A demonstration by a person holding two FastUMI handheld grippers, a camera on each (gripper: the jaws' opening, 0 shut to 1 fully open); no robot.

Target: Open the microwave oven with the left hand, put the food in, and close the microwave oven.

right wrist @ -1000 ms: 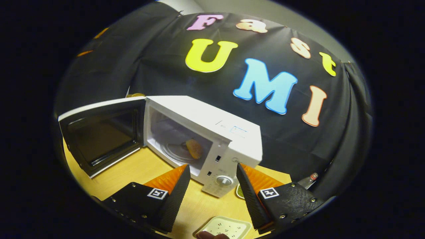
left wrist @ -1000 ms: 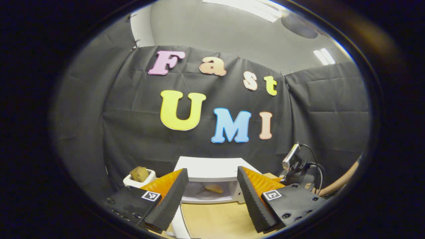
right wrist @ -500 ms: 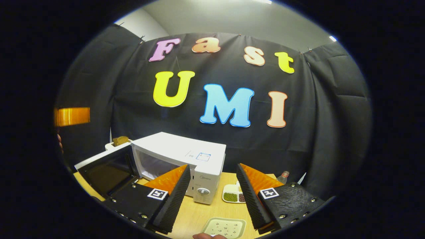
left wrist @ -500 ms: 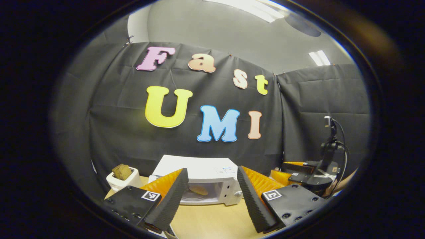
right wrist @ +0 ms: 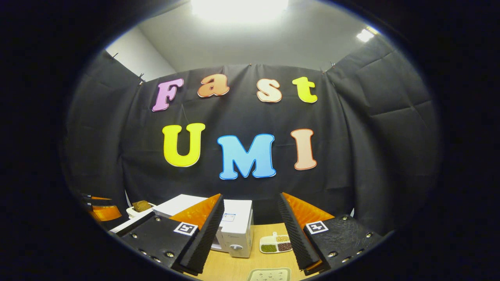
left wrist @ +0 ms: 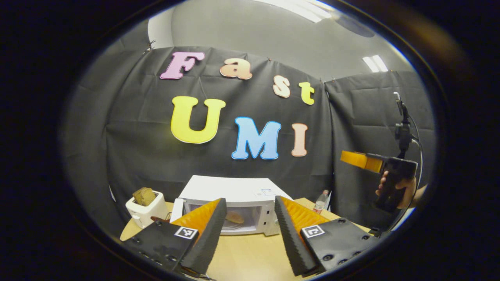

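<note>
Now: left gripper [left wrist: 246, 230] spread wide, holding nothing, well back from microwave [left wrist: 234, 205]. Microwave on far part of table [left wrist: 250, 253], framed between its fingers. Food [left wrist: 234, 217] lies inside cavity on turntable. Right gripper [right wrist: 250, 230] also spread, empty; microwave [right wrist: 234, 228] far ahead, left of its centre. Toaster [left wrist: 145, 207] left of microwave.

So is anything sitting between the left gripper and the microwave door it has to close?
Nothing visible. The left gripper is open, with bare table between it and the microwave. The door stands open at the left; the toaster sits off to the side.
</note>
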